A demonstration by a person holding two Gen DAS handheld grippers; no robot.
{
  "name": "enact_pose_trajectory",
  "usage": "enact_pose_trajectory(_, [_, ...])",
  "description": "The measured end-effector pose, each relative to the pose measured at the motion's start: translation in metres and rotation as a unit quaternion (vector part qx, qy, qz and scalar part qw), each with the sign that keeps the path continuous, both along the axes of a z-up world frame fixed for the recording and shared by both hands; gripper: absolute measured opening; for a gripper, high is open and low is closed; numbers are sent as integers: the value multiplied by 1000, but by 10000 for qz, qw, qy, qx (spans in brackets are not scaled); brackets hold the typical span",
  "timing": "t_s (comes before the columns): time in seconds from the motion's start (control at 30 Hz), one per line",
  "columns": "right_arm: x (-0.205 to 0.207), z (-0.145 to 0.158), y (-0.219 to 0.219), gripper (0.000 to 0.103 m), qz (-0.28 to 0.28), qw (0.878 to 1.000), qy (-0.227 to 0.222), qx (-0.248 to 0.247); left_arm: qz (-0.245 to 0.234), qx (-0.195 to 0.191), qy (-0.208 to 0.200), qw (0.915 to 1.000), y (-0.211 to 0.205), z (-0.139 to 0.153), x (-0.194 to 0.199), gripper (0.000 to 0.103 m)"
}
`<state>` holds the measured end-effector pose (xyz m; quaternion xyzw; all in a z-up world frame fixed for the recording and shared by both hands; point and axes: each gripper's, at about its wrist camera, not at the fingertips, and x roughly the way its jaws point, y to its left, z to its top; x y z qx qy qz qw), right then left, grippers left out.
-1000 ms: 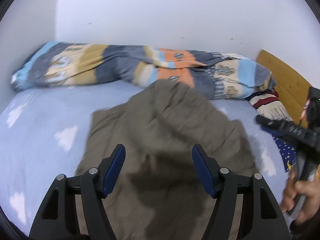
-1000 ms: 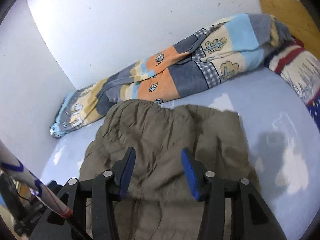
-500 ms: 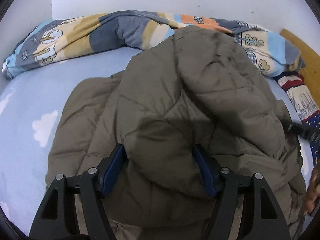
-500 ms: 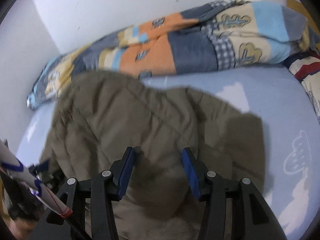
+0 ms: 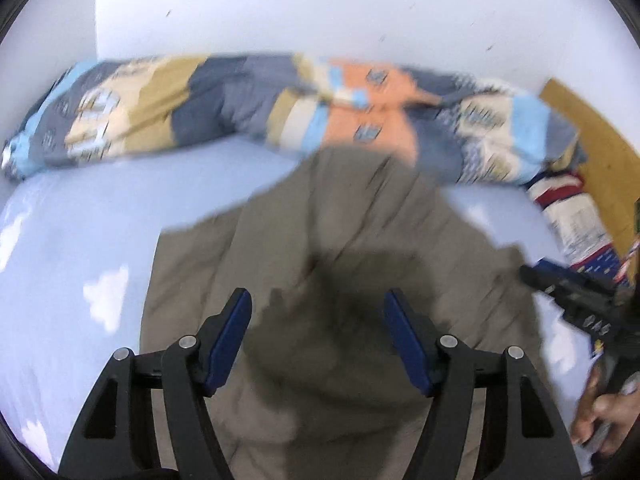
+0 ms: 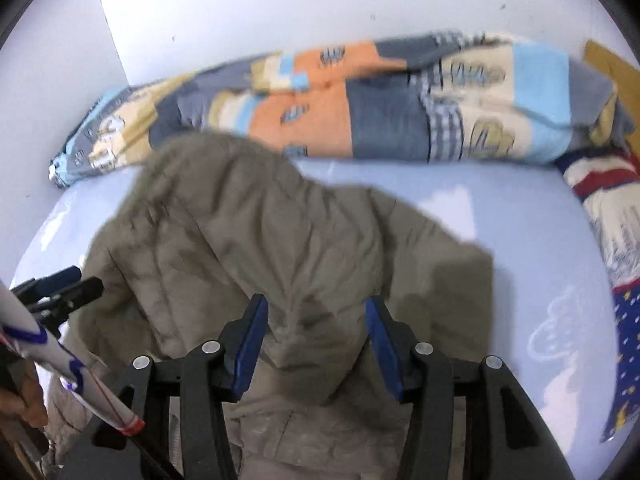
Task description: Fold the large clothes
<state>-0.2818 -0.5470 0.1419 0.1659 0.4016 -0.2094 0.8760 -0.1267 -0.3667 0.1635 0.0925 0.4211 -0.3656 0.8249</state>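
On bed: jacket mid-fold, both grippers working its near end.

L wrist view: left gripper [image 5: 318, 340] spread wide, jacket [image 5: 360, 240] bulging between its jaws; blur hides whether pads press, so grip can't be told.
R wrist view: right gripper [image 6: 316, 344] half spread, jaws straddling a fabric hump, seemingly gripping it.
Next, likely: lay flat on sheet [image 6: 520, 220], smooth, then fold.

An olive-brown padded jacket [image 6: 280, 248] lies crumpled and bunched on the light-blue bed sheet [image 6: 520, 240]
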Motion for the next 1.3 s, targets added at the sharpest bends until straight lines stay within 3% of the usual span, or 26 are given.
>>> enact_pose_trajectory(0.13, [17, 15, -11, 55, -108, 9998, -162, 79, -72, -95, -25, 9999, -44, 18, 16, 68])
enact_pose_trajectory(0.3, [54, -16, -19, 57, -164, 9993, 32, 325, 175, 236, 609, 9977, -73, -37, 39, 68])
enact_pose_trajectory(0.4, [66, -48, -19, 57, -157, 9986, 328, 383, 144, 571, 649, 9962, -68, -81, 37, 68])
enact_pose_trajectory(0.5, [76, -83, -10, 58, 24, 9966, 778, 284, 87, 711, 500, 9962, -64, -98, 31, 69])
enact_pose_trajectory(0.57, [74, -83, -3, 58, 24, 9968, 796, 72, 67, 757, 372, 9964, -63, -89, 23, 67])
enact_pose_trajectory(0.7, [48, -50, 10, 58, 5, 9995, 277, 123, -48, 444, 191, 9988, -42, -58, -2, 67])
enact_pose_trajectory(0.77, [32, -42, 22, 59, -27, 9999, 157, 47, -15, 432, 211, 9988, -32, -59, -8, 67])
enact_pose_trajectory(0.87, [32, -64, 35, 62, 11, 9986, 493, 183, -41, 851, 288, 9959, -30, -79, -13, 67])
enact_pose_trajectory(0.93, [35, -74, 40, 62, 37, 9969, 758, 224, -109, 958, 150, 9952, -26, -74, -22, 67])
enact_pose_trajectory(1.0, [25, -59, 47, 61, 17, 9975, 676, 209, -109, 640, 232, 9976, -10, -55, -30, 67])
enact_pose_trajectory(1.13, [-22, -8, 64, 62, 90, 9992, -1, 378, -76, 88, 142, 9998, 42, -18, -57, 67])
enact_pose_trajectory(1.3, [-96, 12, 112, 66, 316, 9978, -412, 418, 124, -204, 204, 9995, 116, -10, -101, 67])
